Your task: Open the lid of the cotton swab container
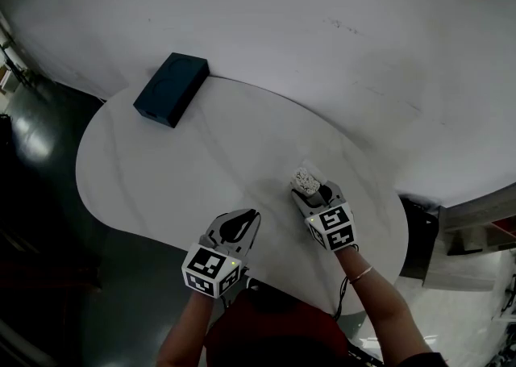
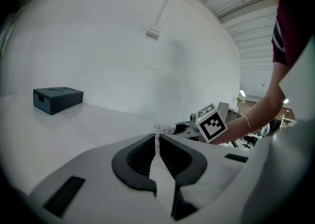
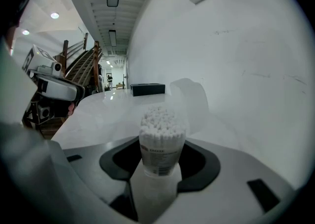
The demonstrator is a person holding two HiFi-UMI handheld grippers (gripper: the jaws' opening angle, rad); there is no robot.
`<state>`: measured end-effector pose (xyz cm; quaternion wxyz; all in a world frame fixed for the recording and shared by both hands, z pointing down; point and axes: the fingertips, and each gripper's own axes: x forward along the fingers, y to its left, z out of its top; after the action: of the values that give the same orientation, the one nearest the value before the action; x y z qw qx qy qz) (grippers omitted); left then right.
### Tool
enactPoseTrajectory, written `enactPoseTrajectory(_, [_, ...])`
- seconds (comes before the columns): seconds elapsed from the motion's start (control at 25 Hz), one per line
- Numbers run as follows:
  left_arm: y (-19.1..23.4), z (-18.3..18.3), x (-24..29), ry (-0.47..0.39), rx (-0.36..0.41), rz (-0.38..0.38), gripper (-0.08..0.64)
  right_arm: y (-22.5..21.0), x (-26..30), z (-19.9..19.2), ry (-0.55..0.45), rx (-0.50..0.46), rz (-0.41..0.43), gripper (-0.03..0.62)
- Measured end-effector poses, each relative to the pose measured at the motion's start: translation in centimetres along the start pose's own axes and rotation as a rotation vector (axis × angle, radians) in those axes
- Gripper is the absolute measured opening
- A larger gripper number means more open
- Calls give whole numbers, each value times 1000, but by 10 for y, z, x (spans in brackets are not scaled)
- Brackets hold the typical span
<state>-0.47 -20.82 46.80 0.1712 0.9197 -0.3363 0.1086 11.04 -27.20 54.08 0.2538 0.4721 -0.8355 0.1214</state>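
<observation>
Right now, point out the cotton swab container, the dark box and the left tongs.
cotton swab container (image 3: 160, 144), right gripper view, on its wall below the swab heads.
dark box (image 1: 171, 89), head view, on its top face.
left tongs (image 2: 157, 138), left gripper view, between the fingertips.

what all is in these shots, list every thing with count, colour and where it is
table: one, white, rounded, across the middle of the head view
box: one, dark, at the table's far left edge
cotton swab container: one, clear, packed with white swabs, between the right gripper's jaws
wall: one, white, behind the table
bracelet: one, thin and pale, on the right wrist
left gripper: one, white with black pads, over the near table edge, jaws together, nothing seen between them
right gripper: one, white with black pads, shut on the cotton swab container
</observation>
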Motion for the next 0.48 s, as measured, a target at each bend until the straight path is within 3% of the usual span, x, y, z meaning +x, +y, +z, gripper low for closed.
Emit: enactPoseTrajectory(0.48, [2,3,1,-13,-12,13,48,1,4,-1,14,-18,12,222])
